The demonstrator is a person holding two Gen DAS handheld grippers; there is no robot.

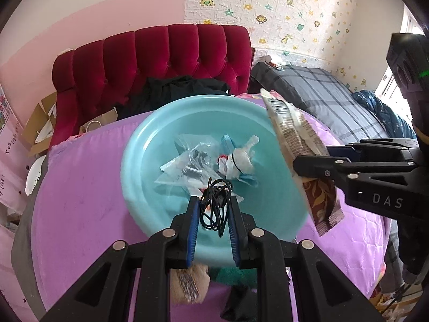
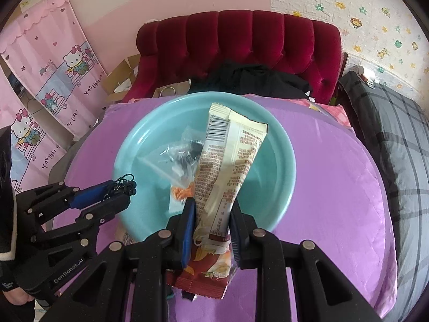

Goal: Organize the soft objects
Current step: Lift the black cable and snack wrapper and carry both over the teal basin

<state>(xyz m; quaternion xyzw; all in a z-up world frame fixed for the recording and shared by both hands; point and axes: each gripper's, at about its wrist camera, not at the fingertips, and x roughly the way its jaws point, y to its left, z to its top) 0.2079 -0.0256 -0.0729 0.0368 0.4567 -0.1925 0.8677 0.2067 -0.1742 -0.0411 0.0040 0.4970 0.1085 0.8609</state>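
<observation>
Over basin (image 1: 139,145) mid-bed | left gripper (image 1: 214,209) jaws pinched on cable (image 1: 214,201) | right gripper (image 2: 211,209) jaws clamped on snack pack (image 2: 228,155) | bags (image 1: 187,158) already in basin | both to drop; cloth (image 1: 190,281) at near edge left

A red tufted headboard (image 2: 238,43) stood against a pink wall (image 2: 120,5); far right, daylight through a window (image 1: 410,26).
</observation>
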